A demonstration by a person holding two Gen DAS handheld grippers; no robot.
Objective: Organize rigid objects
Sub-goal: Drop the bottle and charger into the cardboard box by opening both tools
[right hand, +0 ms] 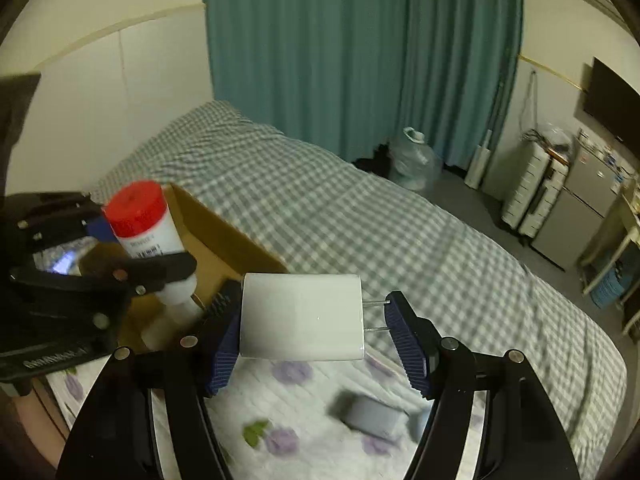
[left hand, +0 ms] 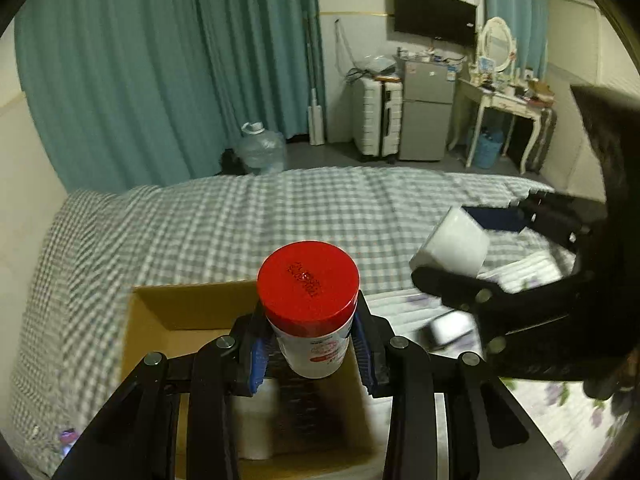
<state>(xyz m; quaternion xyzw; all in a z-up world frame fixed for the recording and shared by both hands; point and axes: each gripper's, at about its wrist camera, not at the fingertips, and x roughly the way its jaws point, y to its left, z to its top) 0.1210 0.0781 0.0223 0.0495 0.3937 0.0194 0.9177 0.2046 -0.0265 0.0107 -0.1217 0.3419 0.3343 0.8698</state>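
Holding a red-capped white bottle (left hand: pixel 310 312) upright between the blue-padded fingers (left hand: pixel 256 360) of our left gripper (left hand: pixel 310 354), we keep it above the open cardboard box (left hand: pixel 192 312) that sits on the checked bed (left hand: pixel 280 208). Our right gripper (right hand: pixel 312 326) clamps a white charger (right hand: pixel 300 316) sideways, one pad on its flat end and the other on its two metal prongs, over a floral quilt (right hand: pixel 304 432) beside the box. A blurred grey object (right hand: pixel 374 416) lies on the quilt beneath the charger.
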